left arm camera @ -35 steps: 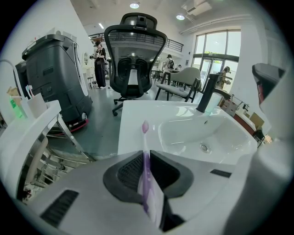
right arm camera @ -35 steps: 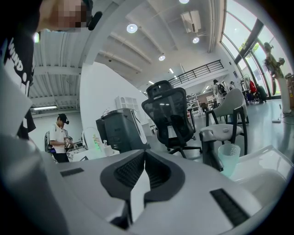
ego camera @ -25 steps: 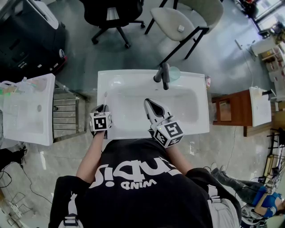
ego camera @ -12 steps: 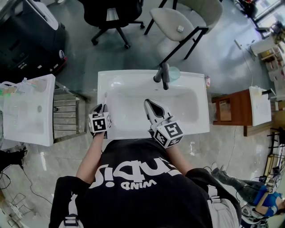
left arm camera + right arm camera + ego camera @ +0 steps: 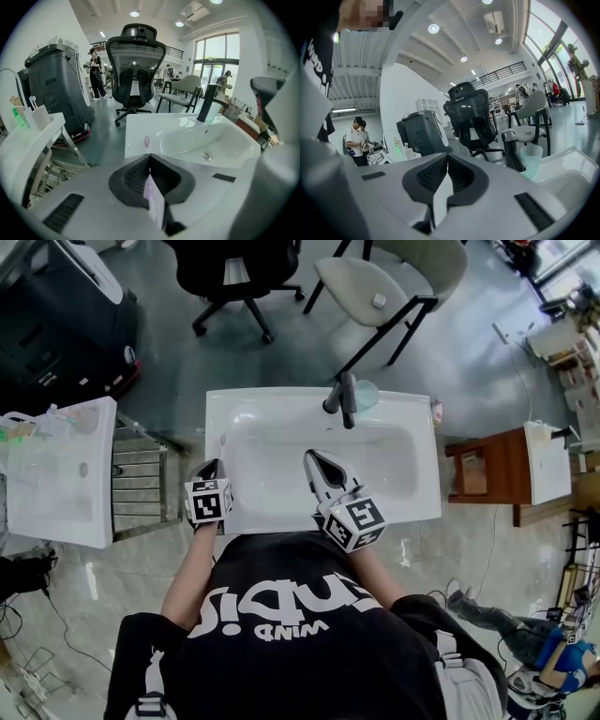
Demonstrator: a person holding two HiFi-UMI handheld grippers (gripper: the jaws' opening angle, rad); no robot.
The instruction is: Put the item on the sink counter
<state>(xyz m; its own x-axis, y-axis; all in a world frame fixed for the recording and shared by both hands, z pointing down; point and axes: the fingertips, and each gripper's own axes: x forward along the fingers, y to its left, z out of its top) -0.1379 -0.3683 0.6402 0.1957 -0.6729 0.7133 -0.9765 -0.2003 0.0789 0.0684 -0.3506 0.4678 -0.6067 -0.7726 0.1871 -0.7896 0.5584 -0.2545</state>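
Both forearms reach out from the near edge of the sink (image 5: 412,507). The left gripper (image 5: 213,468) is held over the sink's left rim with its jaws pressed together, and the small pink item (image 5: 223,439) lies on that rim just beyond its tips. The right gripper (image 5: 313,458) hangs over the basin, its jaws also pressed together.

Bright, even indoor light — fisheye-warped edges, soft foreground

We wear a black short-sleeved T-shirt (image 5: 291,615) with white lettering. Our left hand-held gripper (image 5: 213,465) and right hand-held gripper (image 5: 310,456) are pale grey, each carrying a white cube (image 5: 209,502) of black square markers.
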